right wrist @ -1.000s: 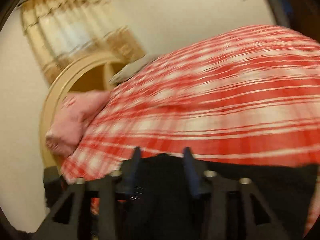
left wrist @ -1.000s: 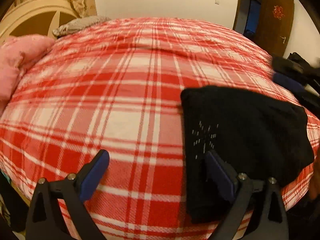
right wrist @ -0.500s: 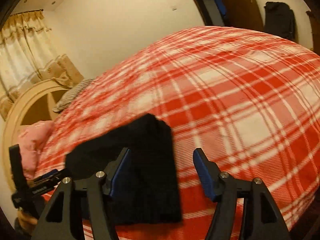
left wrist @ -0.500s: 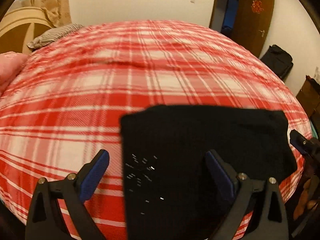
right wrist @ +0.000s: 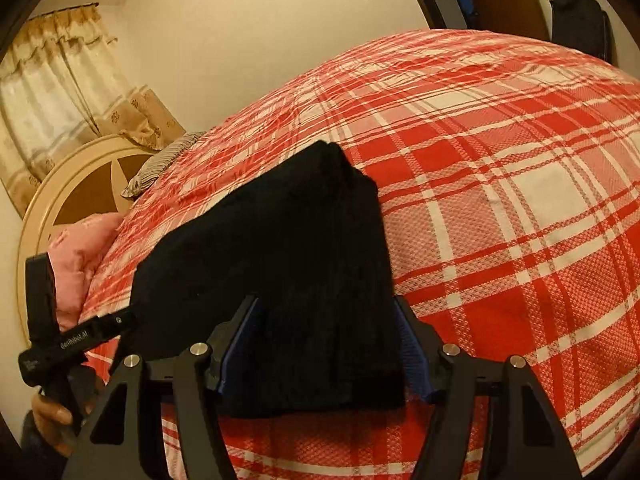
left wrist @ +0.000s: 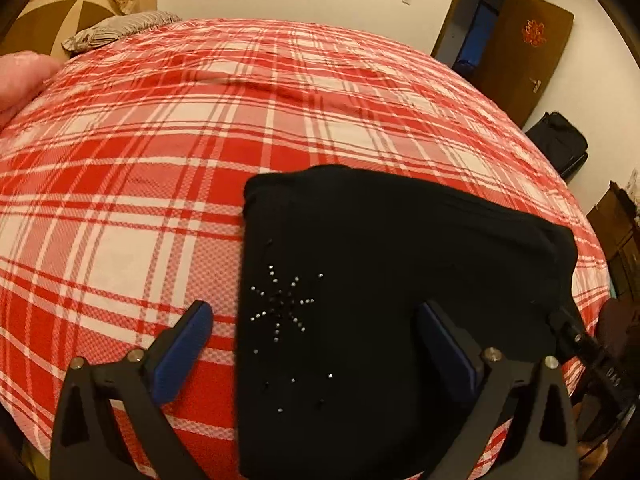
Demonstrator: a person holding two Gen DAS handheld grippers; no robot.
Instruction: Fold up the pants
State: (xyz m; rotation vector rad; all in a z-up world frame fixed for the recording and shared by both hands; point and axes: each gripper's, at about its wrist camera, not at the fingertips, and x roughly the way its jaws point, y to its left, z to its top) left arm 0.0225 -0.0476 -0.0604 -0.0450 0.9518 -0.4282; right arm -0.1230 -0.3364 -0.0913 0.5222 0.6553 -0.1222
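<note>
Left wrist view first: we see our left gripper [left wrist: 316,340] spread wide, holding nothing, hovering over the near left part of the folded black fabric pants [left wrist: 400,280], which lie flat on the red-and-white plaid bedspread [left wrist: 160,160], a star of small silver studs [left wrist: 282,306] near the left fold. Right wrist view: our right gripper [right wrist: 328,340] stands parted around the pants' near right corner, not clamping it; a person's hand [right wrist: 50,416] grips the other tool at far left.

Warm, yellowish indoor light fills both views fairly evenly, with soft shadows and no glare. Both are sharp. Fisheye distortion bulges the bed [left wrist: 160,168] into a dome, and black vignetting darkens the corners.
</note>
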